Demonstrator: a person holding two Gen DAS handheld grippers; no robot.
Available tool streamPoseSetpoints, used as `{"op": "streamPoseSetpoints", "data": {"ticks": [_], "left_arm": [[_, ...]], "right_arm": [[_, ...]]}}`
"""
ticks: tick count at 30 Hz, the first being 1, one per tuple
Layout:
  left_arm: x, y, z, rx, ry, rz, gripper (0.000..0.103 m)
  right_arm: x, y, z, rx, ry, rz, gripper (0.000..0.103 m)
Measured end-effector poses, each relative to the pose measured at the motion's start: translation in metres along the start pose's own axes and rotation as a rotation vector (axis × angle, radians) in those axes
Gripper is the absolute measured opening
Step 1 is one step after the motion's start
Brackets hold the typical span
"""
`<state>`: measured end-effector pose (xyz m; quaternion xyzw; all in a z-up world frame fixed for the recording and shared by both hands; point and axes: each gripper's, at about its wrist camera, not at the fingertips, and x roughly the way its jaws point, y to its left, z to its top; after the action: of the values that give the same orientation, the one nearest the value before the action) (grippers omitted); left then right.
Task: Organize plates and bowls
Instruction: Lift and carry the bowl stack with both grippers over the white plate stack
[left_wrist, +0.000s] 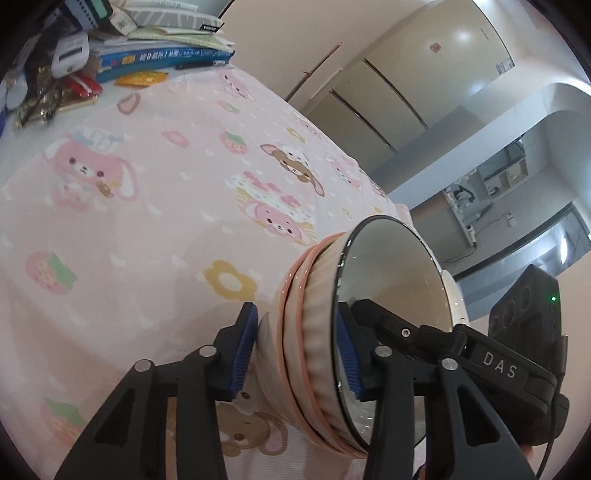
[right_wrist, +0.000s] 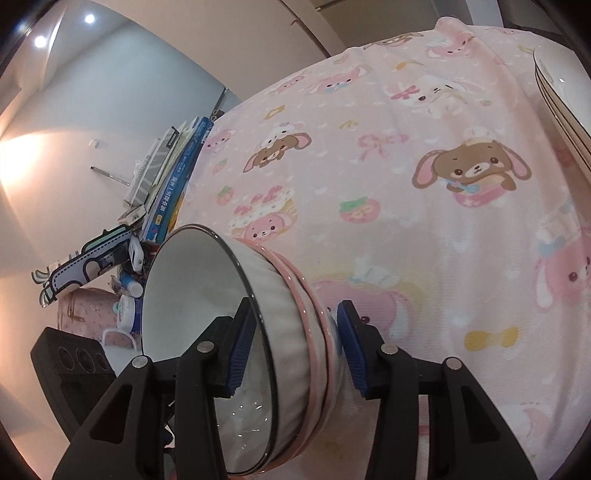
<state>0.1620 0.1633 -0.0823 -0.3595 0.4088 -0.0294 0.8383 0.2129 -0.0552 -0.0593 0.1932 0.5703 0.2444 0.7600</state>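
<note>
Gathering the bowls, by the look of it: stack of bowls (left_wrist: 388, 277), a white ribbed one nested in pink-rimmed ones, taken from both sides at the near end of the cloth-covered counter (left_wrist: 147, 221); left claw (left_wrist: 295, 350) about a third open, astride the wall with one blue pad inside the rim and the other against the outer side, seemingly pressing; right claw (right_wrist: 295, 350) set the same way on the opposite wall, narrowed to the same width, pads apparently clamped on the stack; impossible to tell whether resting on the cloth or just clear of it. Plates (right_wrist: 565, 85) piled well apart at the far right edge; books (left_wrist: 166, 55) heaped at the back. Next, probably: lifting evenly with both claws, keeping the nested stack level, and carrying it towards the plates without letting the inner bowl slip.
</note>
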Motion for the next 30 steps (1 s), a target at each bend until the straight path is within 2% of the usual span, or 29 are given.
{"op": "streamPoseSetpoints", "data": {"ticks": [5,10,14,20,26,30], "left_arm": [[-0.003,-0.001,0.001,-0.004,0.021,0.027,0.037],[-0.008,-0.008,-0.003,0.0,0.064,0.078,0.036],[-0.009,-0.006,-0.006,-0.038,0.111,0.054,0.036],[-0.014,-0.021,-0.015,-0.018,0.124,0.042,0.036],[-0.012,-0.049,-0.034,0.04,0.167,0.031,0.036],[0.002,-0.075,-0.051,0.093,0.226,0.001,0.036]], "right_arm": [[-0.003,-0.008,0.001,0.036,0.037,0.028,0.039],[-0.006,-0.004,-0.001,0.006,0.068,0.012,0.038],[-0.01,-0.01,0.001,0.03,0.095,0.028,0.038],[-0.029,-0.006,-0.001,-0.018,0.07,0.003,0.038],[-0.052,-0.022,-0.009,-0.027,0.073,-0.014,0.038],[-0.077,-0.037,-0.02,-0.06,0.015,-0.074,0.038]]}}
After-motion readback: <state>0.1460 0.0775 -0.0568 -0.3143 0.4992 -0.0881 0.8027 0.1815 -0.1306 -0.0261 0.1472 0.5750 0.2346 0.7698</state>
